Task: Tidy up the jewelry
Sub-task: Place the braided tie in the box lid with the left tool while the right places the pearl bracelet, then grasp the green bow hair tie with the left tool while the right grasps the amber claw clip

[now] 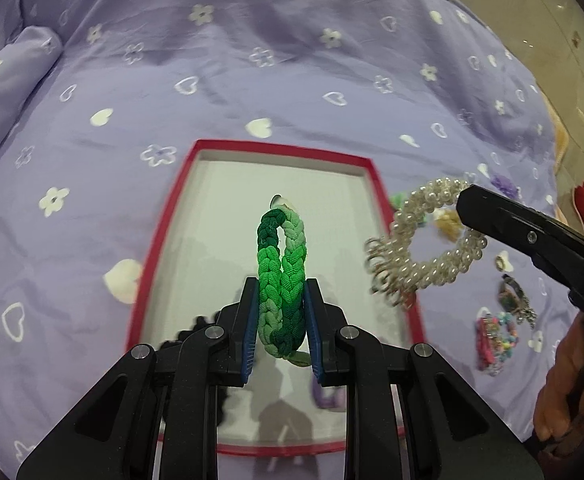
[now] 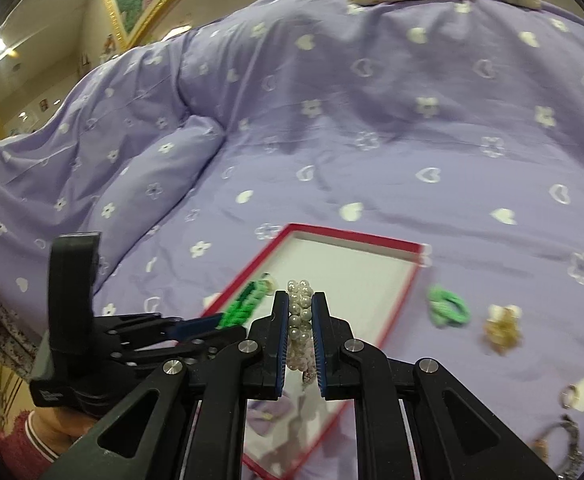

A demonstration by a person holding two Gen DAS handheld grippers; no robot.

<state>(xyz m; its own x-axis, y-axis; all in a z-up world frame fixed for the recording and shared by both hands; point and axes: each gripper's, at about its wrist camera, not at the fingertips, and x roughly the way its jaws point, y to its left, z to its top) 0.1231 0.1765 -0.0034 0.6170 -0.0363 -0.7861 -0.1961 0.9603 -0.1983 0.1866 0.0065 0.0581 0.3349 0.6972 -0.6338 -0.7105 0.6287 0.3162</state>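
Note:
My left gripper (image 1: 282, 292) is shut on a green braided hair tie (image 1: 281, 276) and holds it above the red-rimmed white tray (image 1: 164, 236). My right gripper (image 2: 300, 304) is shut on a pearl bracelet (image 2: 300, 320) with metal rings, held over the tray's right edge (image 2: 396, 300). The bracelet also shows in the left wrist view (image 1: 424, 248), hanging from the right gripper. The left gripper with the green tie (image 2: 238, 308) shows in the right wrist view at left. A purple piece (image 1: 326, 398) and a black piece (image 1: 196, 328) lie in the tray, partly hidden.
A purple bedspread (image 1: 252, 80) with white hearts and flowers lies under everything. Loose pieces lie right of the tray: a green scrunchie (image 2: 448, 306), a gold flower piece (image 2: 502, 330), a ring (image 2: 570, 394), a dark chain piece (image 1: 516, 300) and colourful beaded bands (image 1: 494, 340).

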